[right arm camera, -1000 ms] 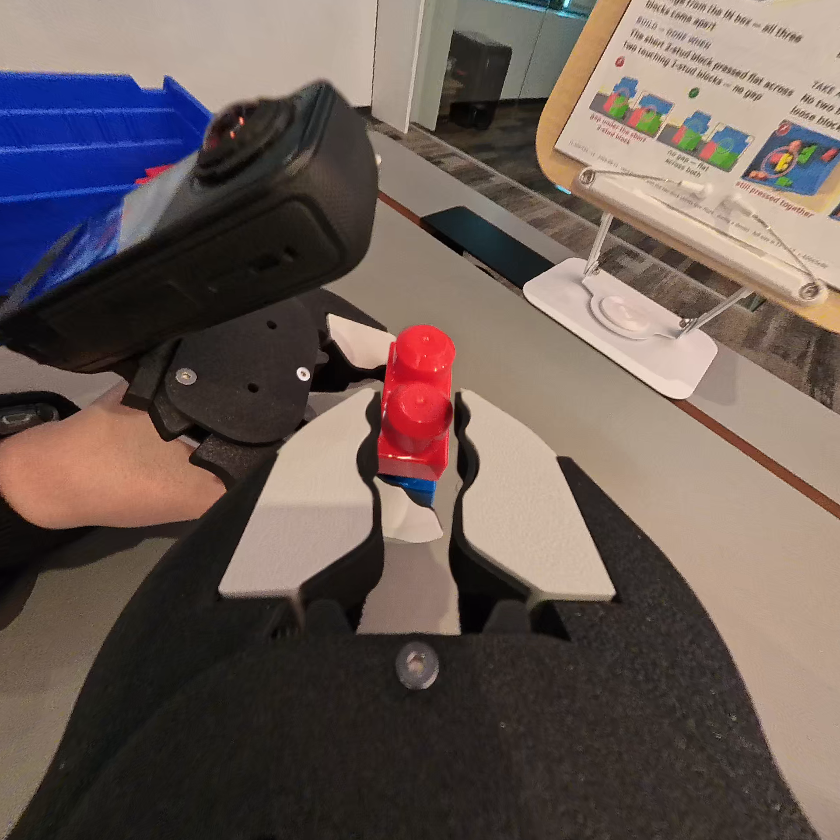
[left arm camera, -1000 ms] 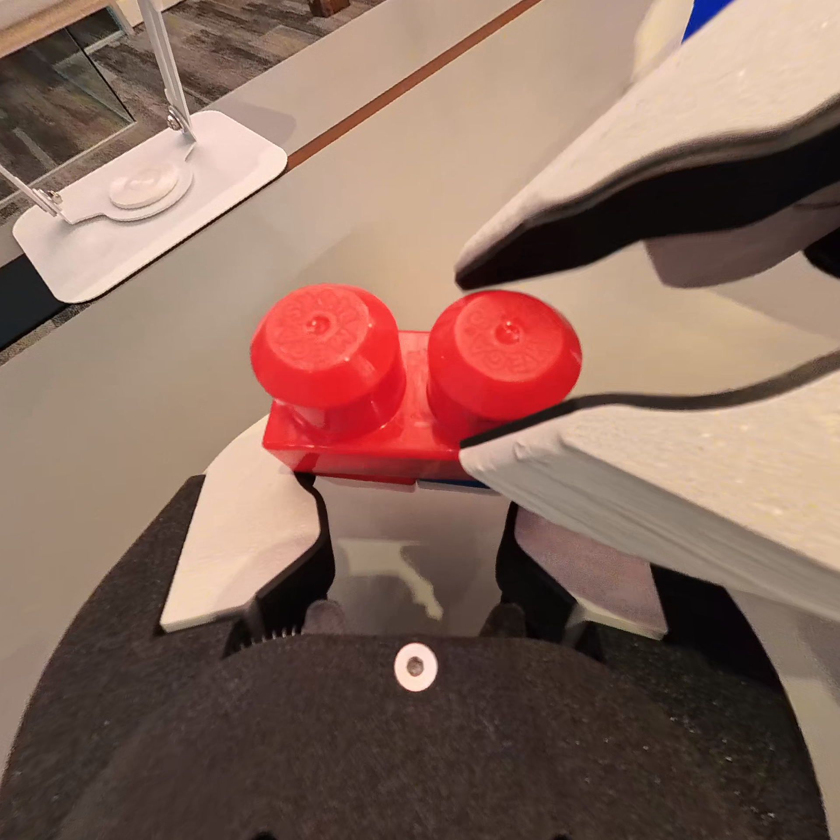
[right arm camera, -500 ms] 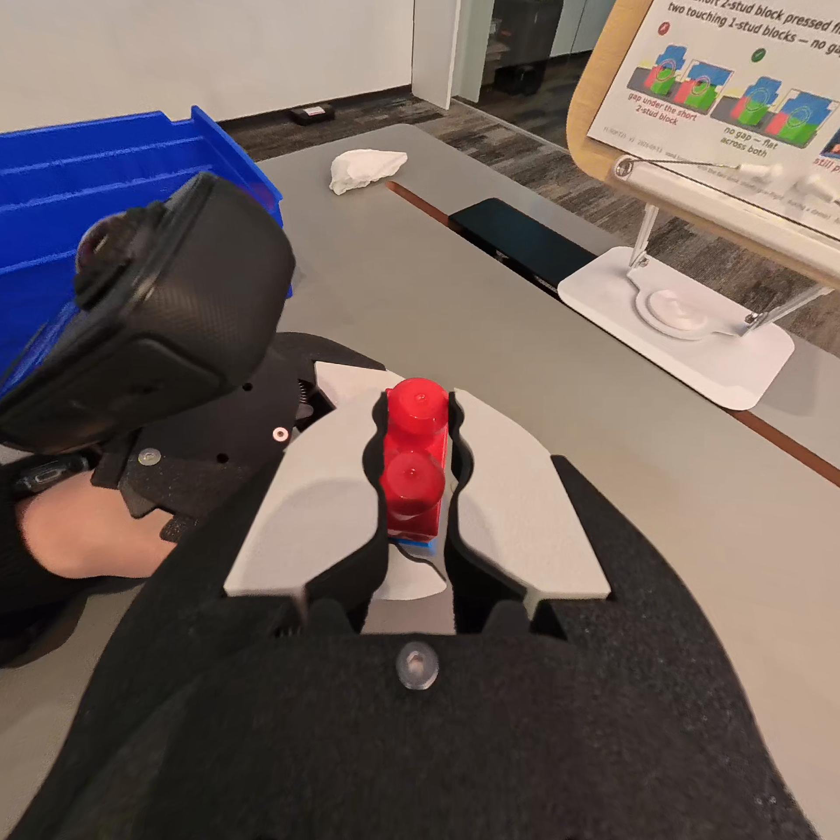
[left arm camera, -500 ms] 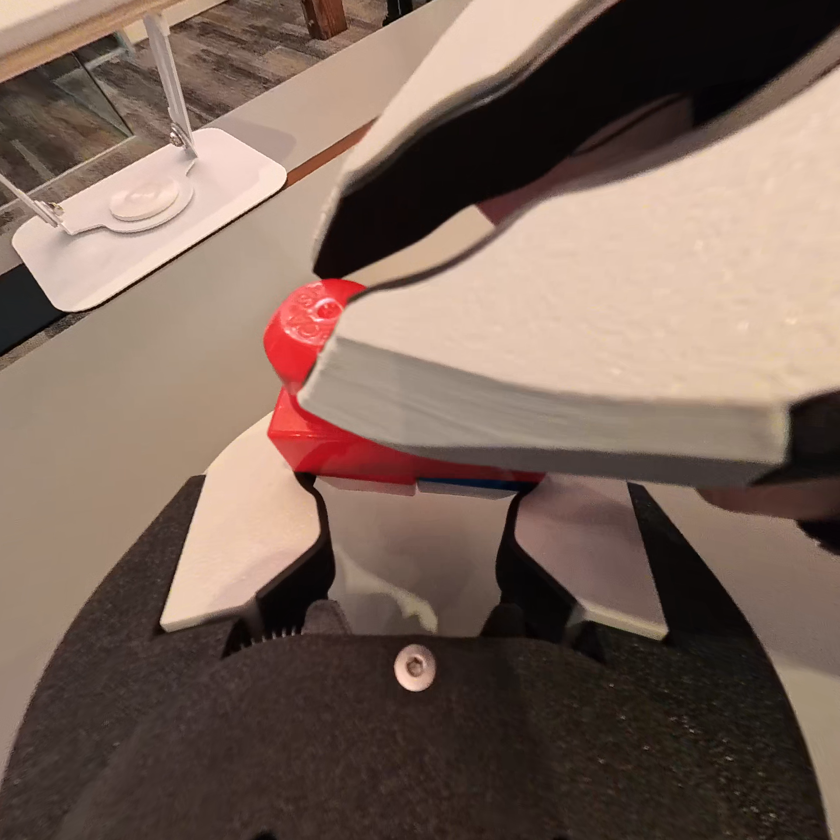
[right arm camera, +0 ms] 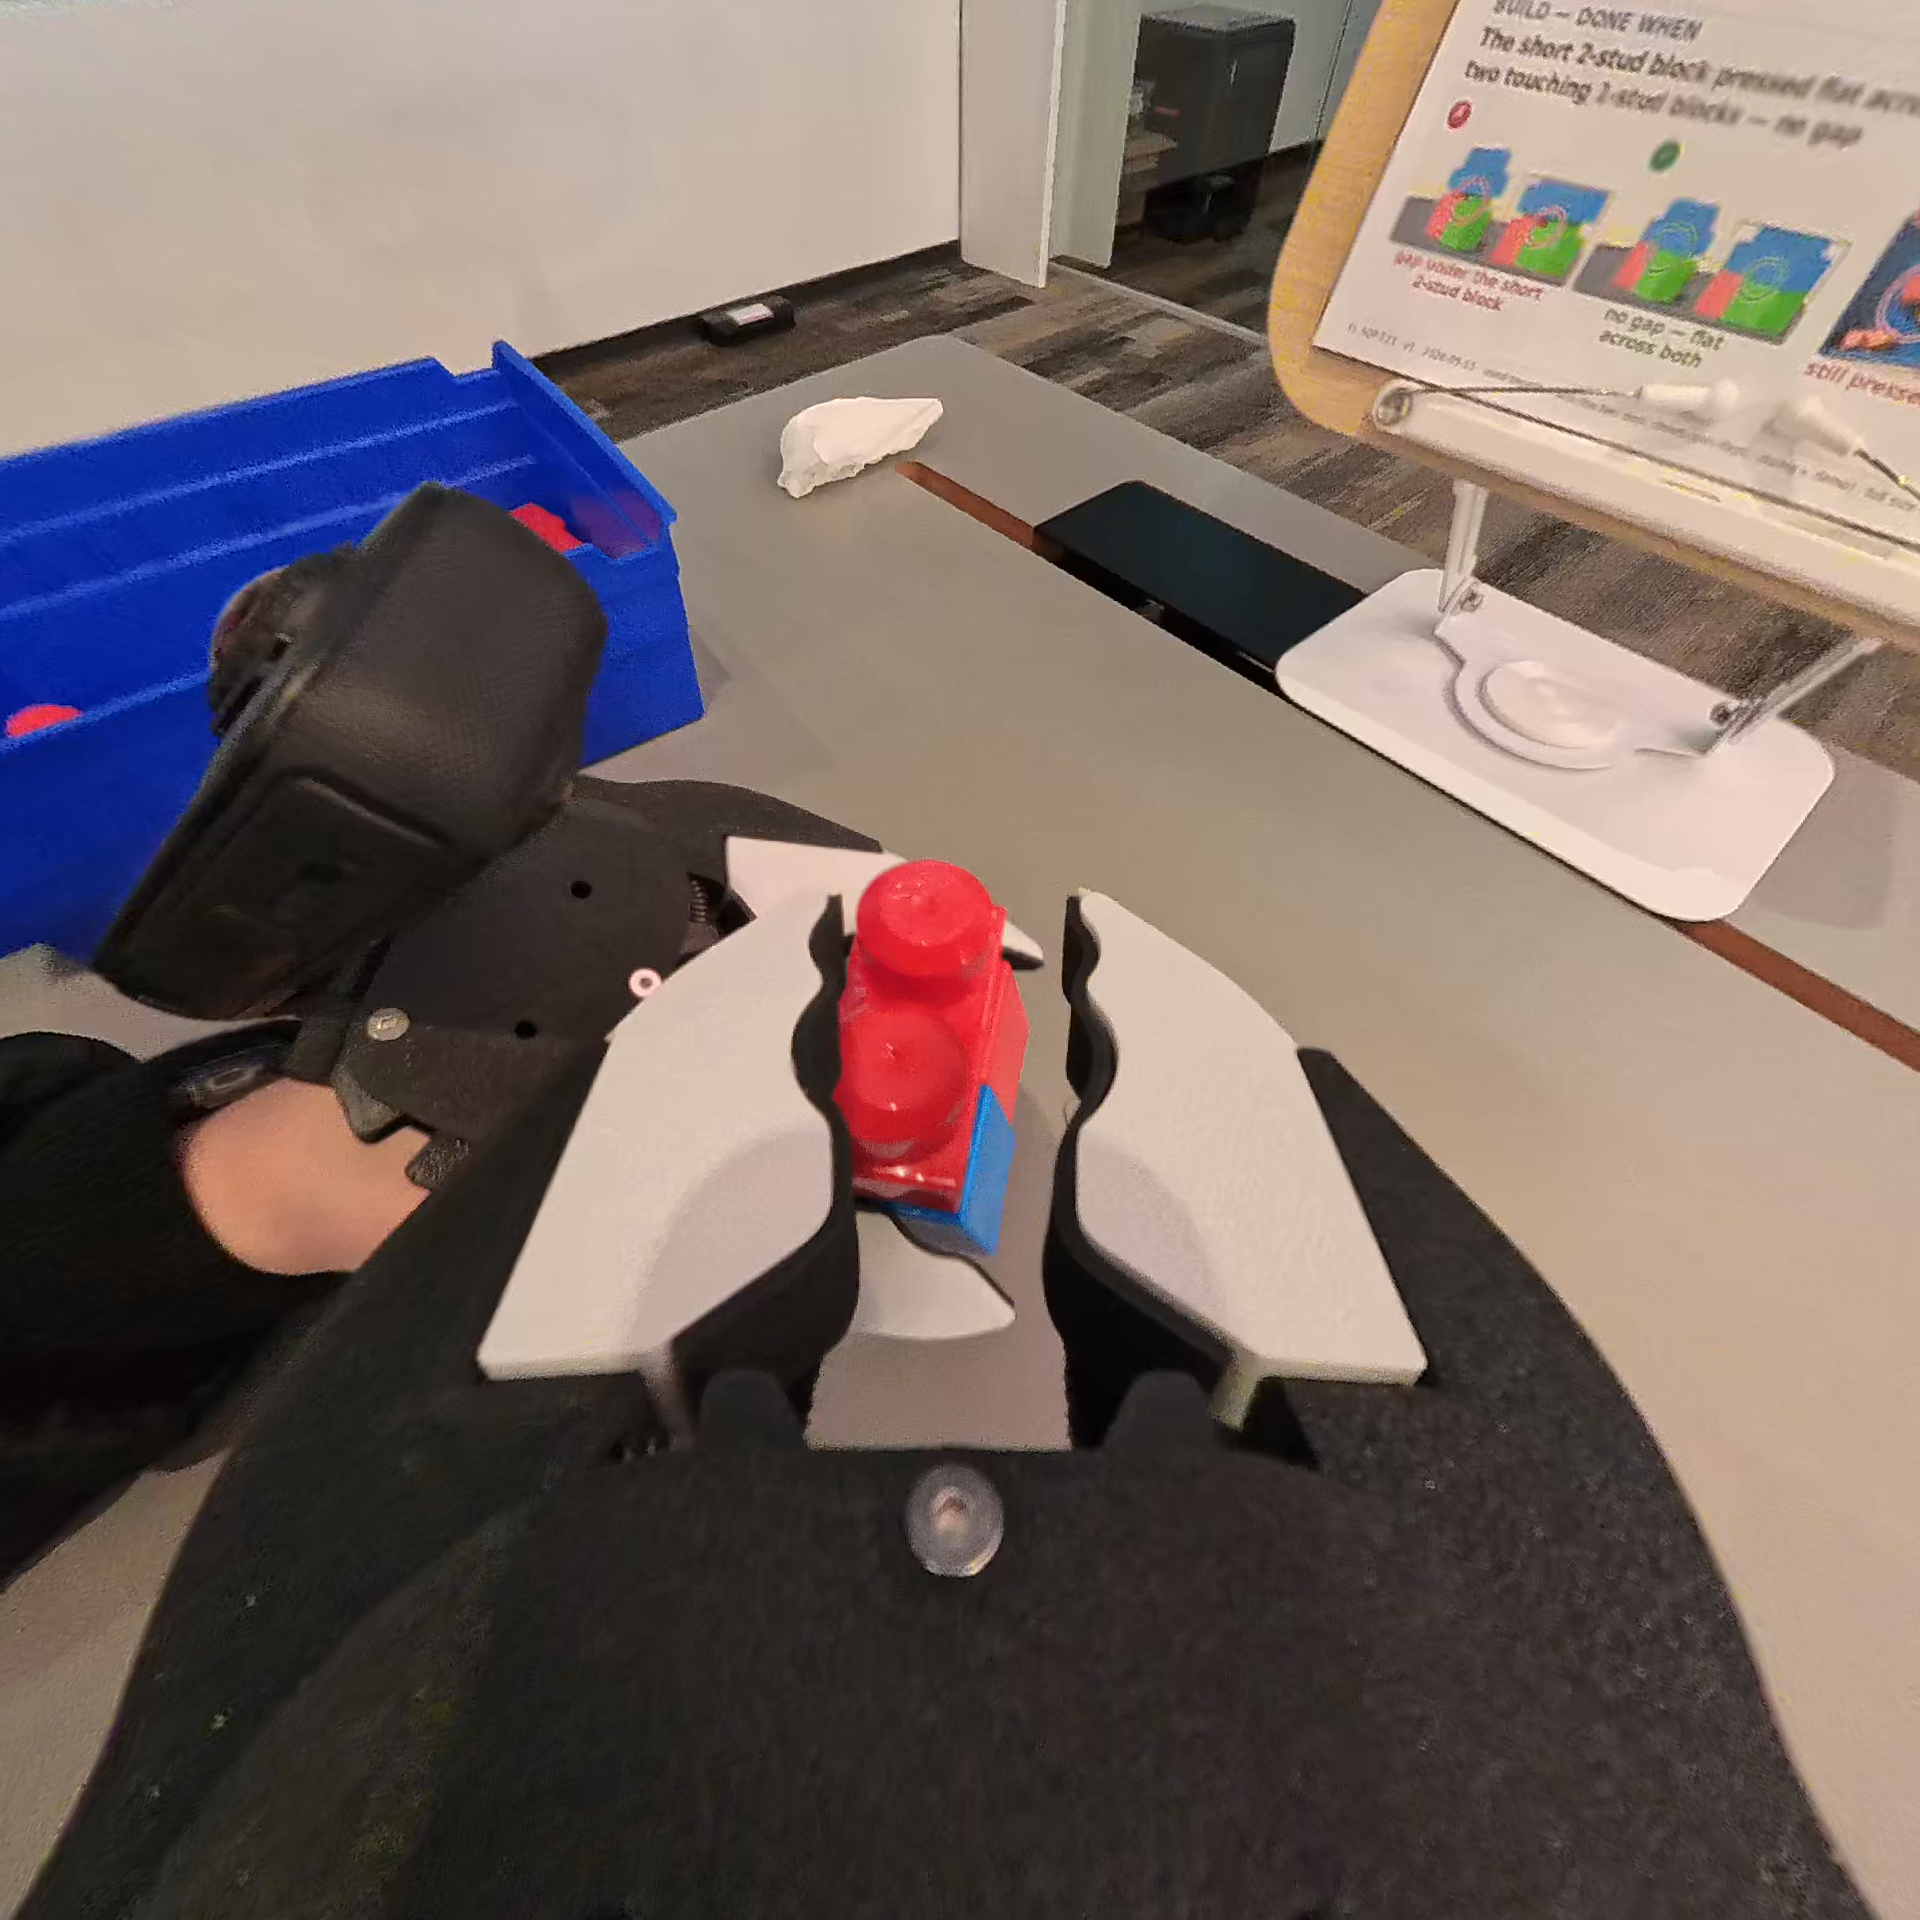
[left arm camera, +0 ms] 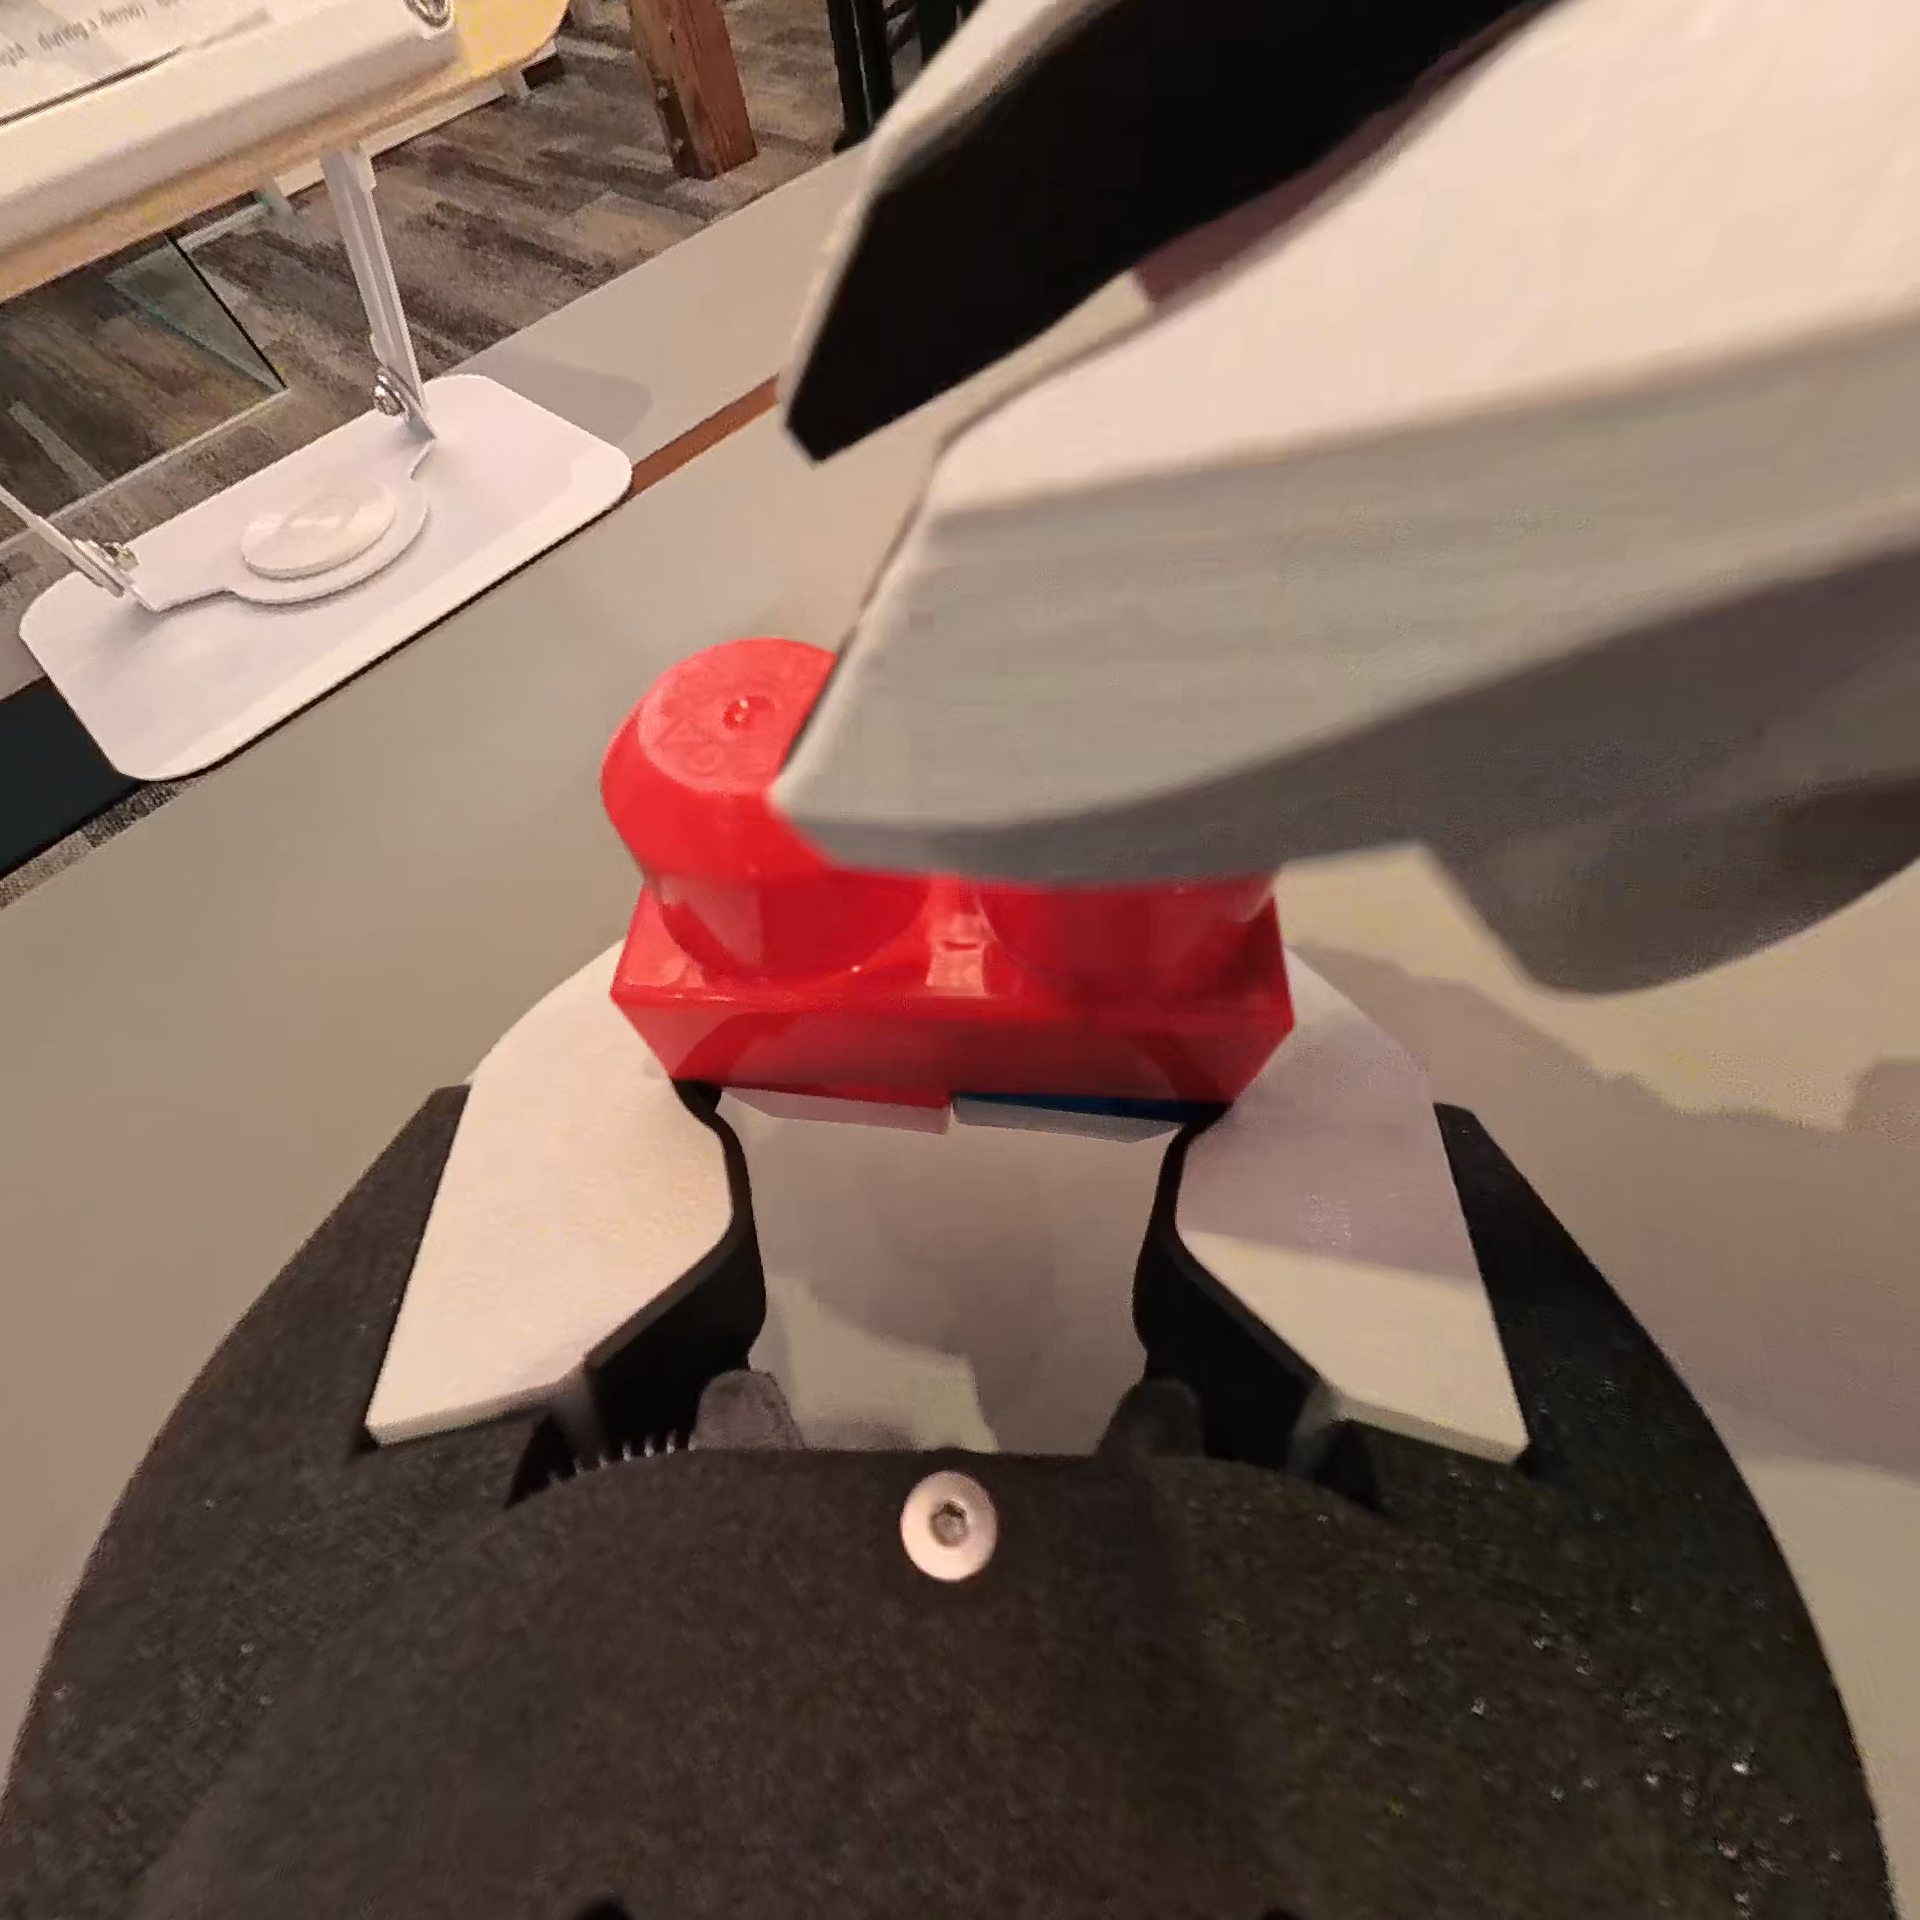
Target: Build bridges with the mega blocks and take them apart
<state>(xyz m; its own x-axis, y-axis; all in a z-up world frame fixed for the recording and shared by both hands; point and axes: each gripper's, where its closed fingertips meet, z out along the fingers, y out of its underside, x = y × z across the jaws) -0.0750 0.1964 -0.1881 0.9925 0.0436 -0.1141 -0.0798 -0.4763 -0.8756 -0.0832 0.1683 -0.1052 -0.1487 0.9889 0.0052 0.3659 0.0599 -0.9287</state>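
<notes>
A red two-stud block [left arm camera: 935, 997] sits across a white block [left arm camera: 852, 1107] and a blue block [left arm camera: 1070, 1107]. My left gripper [left arm camera: 956, 1101] is shut on these two lower blocks and holds the stack over the grey table. In the right wrist view the red block [right arm camera: 914, 1039] lies lengthwise between the fingers of my right gripper [right arm camera: 956, 904], with the blue block [right arm camera: 987, 1174] below it. The right jaws stand open, with a gap at the red block's right side. In the left wrist view the right gripper [left arm camera: 800, 613] hangs over the right stud and hides it.
A blue bin [right arm camera: 312, 488] with red blocks stands at the left. A white stand base [right arm camera: 1558, 727] carries an instruction board at the right; it also shows in the left wrist view [left arm camera: 312, 561]. A crumpled white cloth [right arm camera: 852, 442] lies far back. A hand [right arm camera: 281, 1184] holds the left gripper.
The right gripper came down around the red block and closed on it, then its fingers widened again. It has risen slightly, so more of the red block shows.
</notes>
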